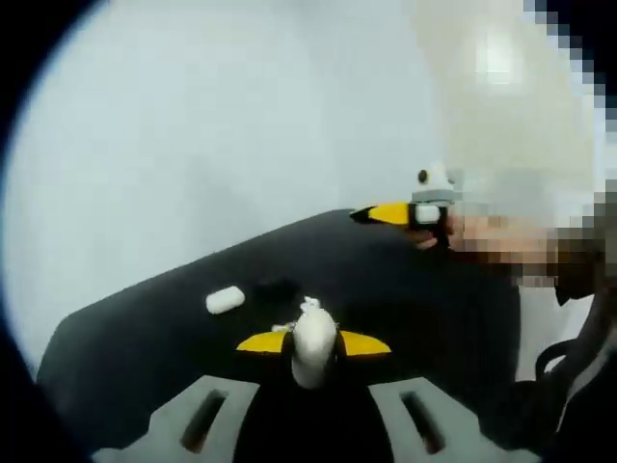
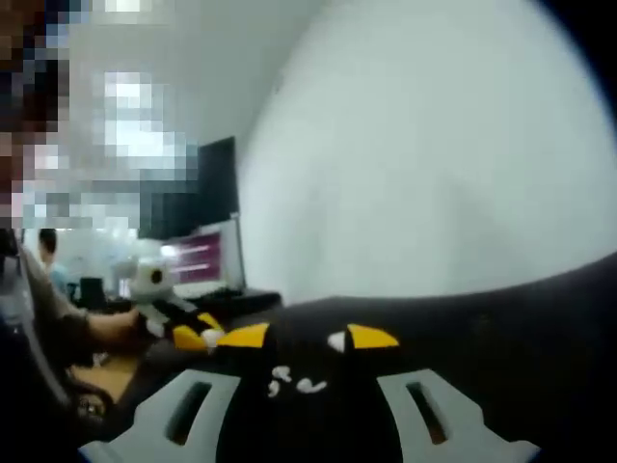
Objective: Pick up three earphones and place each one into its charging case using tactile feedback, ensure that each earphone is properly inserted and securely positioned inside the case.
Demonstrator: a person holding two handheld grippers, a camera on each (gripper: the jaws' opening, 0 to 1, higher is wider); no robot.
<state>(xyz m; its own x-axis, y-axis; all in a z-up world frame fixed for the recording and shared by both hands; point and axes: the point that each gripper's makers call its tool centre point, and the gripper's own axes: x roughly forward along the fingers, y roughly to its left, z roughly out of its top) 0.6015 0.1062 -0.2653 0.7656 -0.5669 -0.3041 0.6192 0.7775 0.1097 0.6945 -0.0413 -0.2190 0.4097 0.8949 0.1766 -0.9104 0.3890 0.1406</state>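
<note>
My left gripper is shut on a white oval charging case, held upright between the yellow tips, with a small white piece poking out at its top. A second white case lies on the black table just beyond. My right gripper is open above the table; a small white bit shows by its right tip. Two little white earphones lie on the black surface under it. The right gripper also shows from the right in the left gripper view.
The black table's far edge meets a pale wall. The left gripper enters the right gripper view from the left, held by a person's hand. Behind it stand a dark monitor and a desk with a keyboard.
</note>
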